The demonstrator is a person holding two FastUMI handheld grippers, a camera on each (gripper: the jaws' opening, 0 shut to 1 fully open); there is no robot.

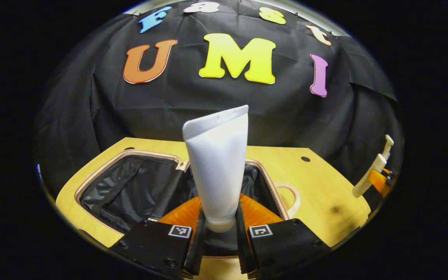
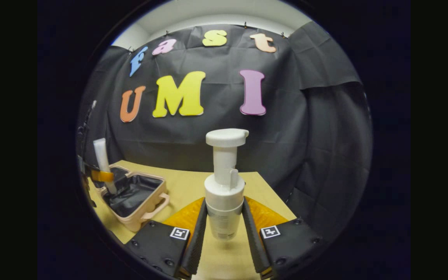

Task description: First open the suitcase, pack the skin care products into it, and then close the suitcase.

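My left gripper (image 1: 219, 223) is shut on a white squeeze tube (image 1: 217, 163), held upright with its flat crimped end up, above the open suitcase (image 1: 130, 190). The suitcase is pale pink with a black lining and lies open on the yellow table (image 1: 325, 186). My right gripper (image 2: 224, 225) is shut on a white pump bottle (image 2: 224, 182), held upright off the table to the right of the suitcase (image 2: 134, 194). In the right gripper view the left gripper (image 2: 101, 175) and its tube (image 2: 102, 155) hang over the case at far left. The right gripper with its bottle (image 1: 375, 167) appears at the left gripper view's right edge.
The suitcase's handle (image 2: 158, 204) faces the table's open middle. Two small dark holes (image 1: 305, 159) mark the tabletop near its back edge. Black cloth closes the booth behind and to the right of the table.
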